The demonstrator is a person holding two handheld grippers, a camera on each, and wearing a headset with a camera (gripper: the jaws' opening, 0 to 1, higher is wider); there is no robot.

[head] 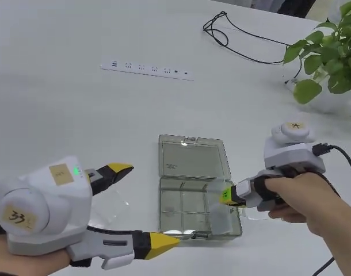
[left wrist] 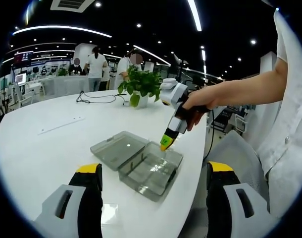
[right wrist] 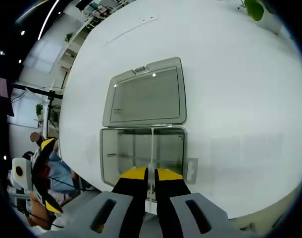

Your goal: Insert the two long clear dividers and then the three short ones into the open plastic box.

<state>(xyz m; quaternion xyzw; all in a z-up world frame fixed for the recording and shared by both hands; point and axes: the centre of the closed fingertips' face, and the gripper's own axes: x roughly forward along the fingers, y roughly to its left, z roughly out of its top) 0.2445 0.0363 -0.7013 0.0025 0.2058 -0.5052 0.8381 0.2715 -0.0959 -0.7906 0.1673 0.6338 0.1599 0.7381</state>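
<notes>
Head view: the open clear box (head: pixel 194 225) sits mid-table (head: pixel 60 115) w/ its lid (head: pixel 193 156) laid flat on the far side. Left gripper (head: pixel 142 204) is low at the near left, jaws spread wide, nothing btwn them, well apart from the box. Right gripper (head: pixel 226 195), held in a hand (head: pixel 305 198), has its tip over the box's right part, w/ a clear divider (head: pixel 223 217) under the tip (hard to read its edges, it's see-through). Far side of the table: white power strip (head: pixel 147 69), black cable (head: pixel 239 40), plant (head: pixel 331 52).

Left gripper view: left gripper (left wrist: pixel 153 167) jaws wide apart, empty. Box (left wrist: pixel 146 166) ahead, right gripper (left wrist: pixel 166 144) tipped down over its far-right corner. Plant (left wrist: pixel 141 84) behind, people in the bkgd.

Right gripper view: right gripper (right wrist: pixel 151 174) jaws pressed together on the divider (right wrist: pixel 152 148), which stands on edge and runs along the middle of the box (right wrist: pixel 111 153) toward the lid hinge. I can't tell if it's fully seated. Another small clear piece (right wrist: pixel 192 170) lies just beside the box's right wall. Left gripper (right wrist: pixel 42 168) shows at the left.
</notes>
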